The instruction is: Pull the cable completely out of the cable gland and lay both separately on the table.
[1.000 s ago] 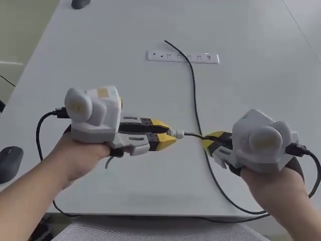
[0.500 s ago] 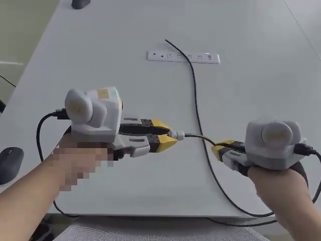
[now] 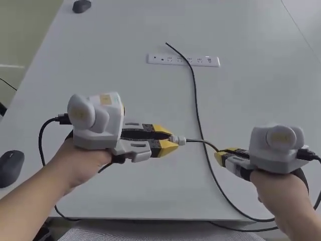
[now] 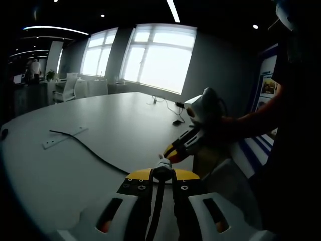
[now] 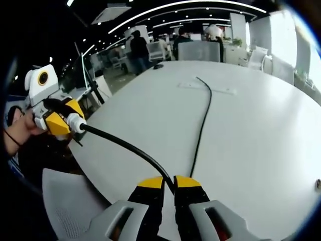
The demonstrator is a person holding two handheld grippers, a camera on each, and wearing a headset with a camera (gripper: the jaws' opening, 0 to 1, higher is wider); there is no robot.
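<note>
My left gripper (image 3: 173,142) is shut on a small white cable gland (image 3: 179,141) and holds it above the near part of the white table (image 3: 125,75). A black cable (image 3: 200,142) runs from the gland to the right and sags slightly. My right gripper (image 3: 219,155) is shut on it a short way from the gland. In the left gripper view the gland (image 4: 162,165) sits between the yellow-tipped jaws of my left gripper (image 4: 163,173), with the right gripper (image 4: 171,150) just beyond. In the right gripper view the cable (image 5: 125,145) rises from my right gripper (image 5: 169,179) to the gland (image 5: 77,125).
A white power strip (image 3: 183,59) lies at mid table. A long black cable (image 3: 196,100) runs across it toward the front edge, passing under the held cable. A dark mouse (image 3: 10,165) sits at the left edge, another (image 3: 82,6) at the far end.
My right gripper has moved right and slightly down, away from the left one. More black cable now shows between the gland and the right jaws. The left gripper has barely moved.
</note>
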